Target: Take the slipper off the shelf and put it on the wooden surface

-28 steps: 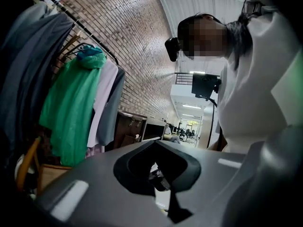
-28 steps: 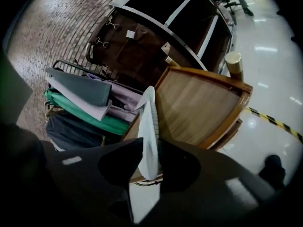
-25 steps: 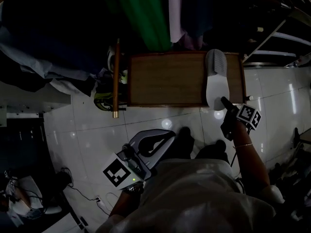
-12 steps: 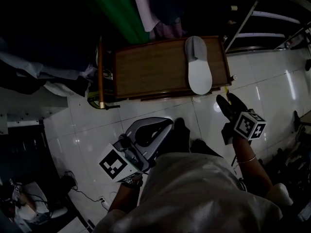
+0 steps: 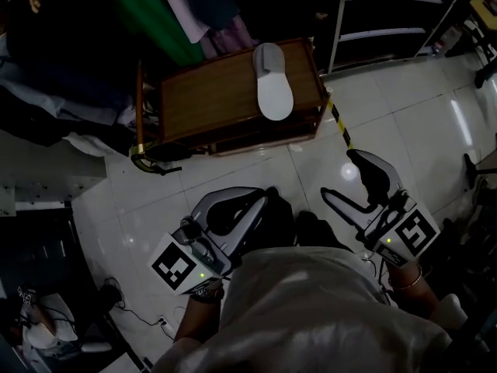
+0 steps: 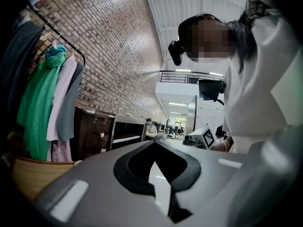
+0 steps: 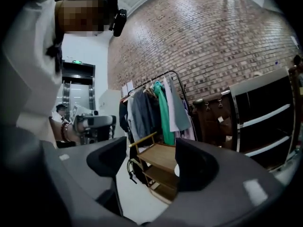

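Head view, entries by size.
1. Floor (image 5: pixel 404 107): pale glossy tiles.
2. Clothes (image 5: pixel 147 14): green and pale garments hanging behind the stand; the right gripper view shows them on a rail (image 7: pixel 161 105) against a brick wall.
3. Shelf (image 5: pixel 388 14): dark unit with pale boards, far right of the stand.
4. Wooden stand (image 5: pixel 210 99): brown top with lower tiers.
5. Left gripper (image 5: pixel 264 200): low over the floor by the person, jaw tips together, nothing between them.
6. Right gripper (image 5: pixel 339 175): jaws spread wide, empty, well short of the stand.
7. Slipper (image 5: pixel 273 92): white, lying flat on the right part of the stand's top, clear of both grippers.
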Demonstrator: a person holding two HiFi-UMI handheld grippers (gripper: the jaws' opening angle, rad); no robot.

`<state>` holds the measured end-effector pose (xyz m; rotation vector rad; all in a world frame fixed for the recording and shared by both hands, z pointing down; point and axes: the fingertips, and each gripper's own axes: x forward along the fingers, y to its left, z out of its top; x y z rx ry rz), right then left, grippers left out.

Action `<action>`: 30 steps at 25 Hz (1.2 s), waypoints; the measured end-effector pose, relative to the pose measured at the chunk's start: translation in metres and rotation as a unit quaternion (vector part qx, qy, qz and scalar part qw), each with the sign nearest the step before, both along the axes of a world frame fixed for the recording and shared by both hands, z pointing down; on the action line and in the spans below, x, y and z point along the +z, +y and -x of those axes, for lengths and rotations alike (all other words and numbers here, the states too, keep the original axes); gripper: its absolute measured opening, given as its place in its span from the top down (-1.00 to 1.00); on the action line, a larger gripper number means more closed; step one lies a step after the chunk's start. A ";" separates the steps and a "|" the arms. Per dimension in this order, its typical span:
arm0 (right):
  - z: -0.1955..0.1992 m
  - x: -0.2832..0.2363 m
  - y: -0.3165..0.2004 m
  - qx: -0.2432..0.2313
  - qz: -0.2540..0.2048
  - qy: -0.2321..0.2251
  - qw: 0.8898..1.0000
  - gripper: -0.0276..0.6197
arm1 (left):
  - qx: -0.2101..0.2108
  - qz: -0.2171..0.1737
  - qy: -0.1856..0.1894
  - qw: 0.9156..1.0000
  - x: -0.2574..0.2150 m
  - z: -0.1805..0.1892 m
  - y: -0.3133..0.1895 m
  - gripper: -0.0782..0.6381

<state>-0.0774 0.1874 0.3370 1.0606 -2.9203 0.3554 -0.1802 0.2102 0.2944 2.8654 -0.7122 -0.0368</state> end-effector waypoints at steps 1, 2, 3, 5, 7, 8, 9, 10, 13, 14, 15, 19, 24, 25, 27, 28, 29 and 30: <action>0.000 -0.009 0.009 -0.002 -0.011 -0.005 1.000 -0.05 | 0.000 -0.006 0.005 1.000 -0.005 -0.002 0.004 0.79; 0.002 -0.017 0.018 -0.001 -0.021 -0.008 1.000 -0.03 | 0.004 -0.011 0.012 1.000 -0.010 -0.004 0.007 0.79; 0.004 -0.024 0.026 0.000 -0.030 -0.008 1.000 0.07 | 0.009 -0.018 0.017 1.000 -0.016 -0.007 0.011 0.79; 0.011 -0.037 0.036 -0.002 -0.051 0.000 0.999 0.26 | 0.019 -0.027 0.021 0.999 -0.023 -0.009 0.016 0.79; 0.019 -0.048 0.043 -0.006 -0.075 0.016 0.997 0.61 | 0.029 -0.032 0.034 0.999 -0.032 -0.009 0.018 0.79; 0.024 -0.052 0.046 -0.008 -0.083 0.025 0.996 0.83 | 0.035 -0.036 0.045 0.998 -0.039 -0.010 0.019 0.79; 0.030 -0.054 0.050 -0.013 -0.086 0.031 0.996 0.91 | 0.040 -0.042 0.053 0.997 -0.045 -0.009 0.020 0.79; 0.038 -0.055 0.054 -0.022 -0.086 0.034 0.996 0.91 | 0.043 -0.046 0.051 0.997 -0.047 -0.006 0.022 0.79; 0.064 -0.056 0.065 -0.052 -0.085 0.037 0.994 0.91 | 0.044 -0.049 0.029 0.997 -0.040 0.009 0.028 0.79; 0.071 -0.055 0.070 -0.062 -0.084 0.045 0.993 0.91 | 0.043 -0.051 0.035 0.997 -0.042 0.012 0.031 0.79; 0.078 -0.054 0.076 -0.074 -0.081 0.057 0.992 0.91 | 0.042 -0.050 0.046 0.997 -0.044 0.014 0.034 0.79; 0.095 -0.060 0.088 -0.105 -0.071 0.052 0.991 0.91 | 0.048 -0.041 0.053 0.997 -0.043 0.019 0.042 0.79; 0.107 -0.060 0.088 -0.112 -0.063 0.050 0.990 0.91 | 0.056 -0.038 0.063 0.996 -0.045 0.022 0.049 0.79; 0.108 -0.061 0.088 -0.114 -0.063 0.049 0.990 0.91 | 0.058 -0.038 0.055 0.996 -0.042 0.022 0.051 0.79; 0.110 -0.065 0.086 -0.115 -0.068 0.039 0.990 0.91 | 0.059 -0.040 0.043 0.996 -0.038 0.022 0.054 0.79; 0.111 -0.068 0.086 -0.112 -0.070 0.030 0.991 0.91 | 0.060 -0.040 0.041 0.997 -0.036 0.022 0.056 0.79; 0.112 -0.069 0.087 -0.109 -0.068 0.023 0.991 0.91 | 0.061 -0.037 0.041 0.997 -0.036 0.022 0.057 0.79; 0.112 -0.069 0.087 -0.107 -0.064 0.020 0.992 0.91 | 0.060 -0.034 0.042 0.997 -0.036 0.024 0.057 0.79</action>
